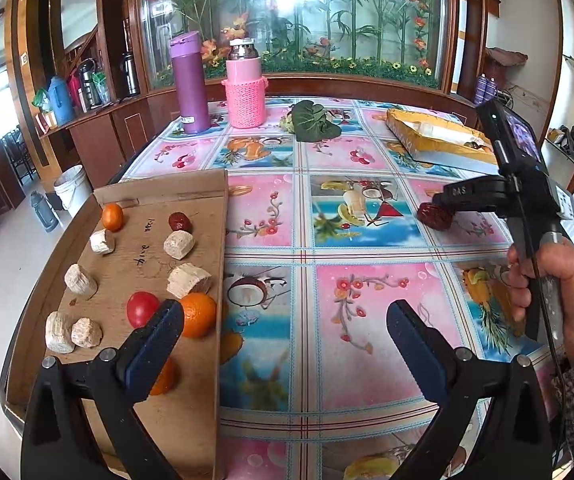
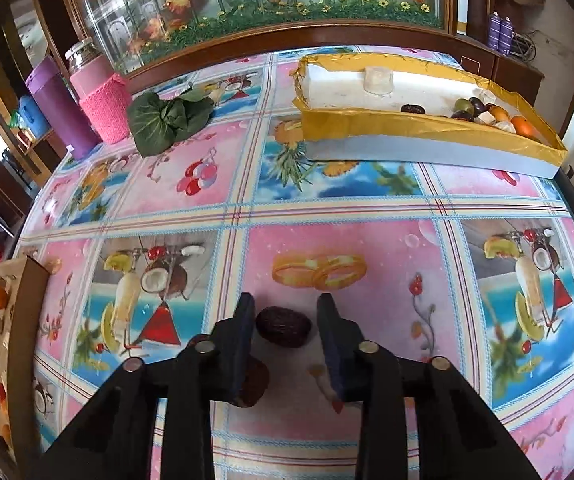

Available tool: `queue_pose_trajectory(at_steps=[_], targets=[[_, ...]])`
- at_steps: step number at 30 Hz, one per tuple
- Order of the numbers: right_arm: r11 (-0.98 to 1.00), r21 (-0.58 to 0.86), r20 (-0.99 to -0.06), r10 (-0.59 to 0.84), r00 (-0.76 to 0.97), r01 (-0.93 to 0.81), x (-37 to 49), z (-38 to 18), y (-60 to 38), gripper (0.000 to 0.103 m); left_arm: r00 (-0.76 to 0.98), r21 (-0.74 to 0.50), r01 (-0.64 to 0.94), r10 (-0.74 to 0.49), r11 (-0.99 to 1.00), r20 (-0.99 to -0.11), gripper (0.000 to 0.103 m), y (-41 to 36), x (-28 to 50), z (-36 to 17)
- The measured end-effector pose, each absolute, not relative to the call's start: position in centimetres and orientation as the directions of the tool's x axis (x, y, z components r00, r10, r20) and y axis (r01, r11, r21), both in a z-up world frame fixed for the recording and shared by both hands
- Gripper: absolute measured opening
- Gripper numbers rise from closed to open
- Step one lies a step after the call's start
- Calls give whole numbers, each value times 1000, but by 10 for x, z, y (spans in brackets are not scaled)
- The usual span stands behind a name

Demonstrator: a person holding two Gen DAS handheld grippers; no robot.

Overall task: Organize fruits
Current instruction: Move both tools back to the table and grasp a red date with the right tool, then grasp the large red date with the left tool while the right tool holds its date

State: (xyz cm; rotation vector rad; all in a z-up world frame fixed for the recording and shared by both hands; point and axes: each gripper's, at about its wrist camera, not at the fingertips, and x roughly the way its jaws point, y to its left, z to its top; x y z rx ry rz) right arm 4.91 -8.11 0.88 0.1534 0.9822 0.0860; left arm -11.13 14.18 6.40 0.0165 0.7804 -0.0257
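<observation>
A dark red date lies between the fingers of my right gripper, over the pink tablecloth; there is a gap on its right side, so the jaws look partly open around it. The left wrist view shows the same date at the right gripper's tip. My left gripper is wide open and empty, beside a cardboard sheet holding oranges, a red tomato, a date and pale chunks. A yellow-lined box holds several fruits.
A purple flask and a pink knitted-sleeve flask stand at the table's far side, next to a green leafy vegetable. A wooden cabinet with a glass display runs behind. A white bucket stands on the floor at left.
</observation>
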Motion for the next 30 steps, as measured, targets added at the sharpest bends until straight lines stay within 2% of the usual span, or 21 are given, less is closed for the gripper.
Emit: queue_pose_trajectory(at_steps=[3,8,15,18,20,23,24,26,28,30], targets=[[990,136,-834,103,542,21,34,8,-98,30,709,3,45,-30,999,-704,101,139,-110,64],[975,185,-829,87,553,123,0,8,-151,30,699,-5,80,-60,997,-713,101,127,-102,62],[921,363,-771,211,601,143,-21,4,-190,31,644,-85,151,-163,985,-747,101,101,-79,60],[926,360,-762,220,609,116,-27,5,-186,39,645,-62,161,-153,985,-748,101,87,-67,59],[934,347,-756,225,614,85,-31,6,-179,52,633,-68,175,-165,982,-756,101,78,-56,57],[964,260,-765,177,620,46,-33,6,-164,52,617,-62,198,-173,978,-768,101,64,-42,52],[973,229,-768,156,621,39,-33,6,-160,51,610,-60,206,-176,977,-772,101,60,-38,50],[983,181,-773,118,624,38,-34,4,-156,28,598,-59,216,-180,975,-781,101,51,-27,44],[987,148,-774,82,628,54,-35,4,-155,24,585,-52,218,-173,975,-792,101,42,-15,37],[981,179,-769,96,631,68,-35,4,-160,22,568,-62,223,-181,973,-803,101,33,-1,30]])
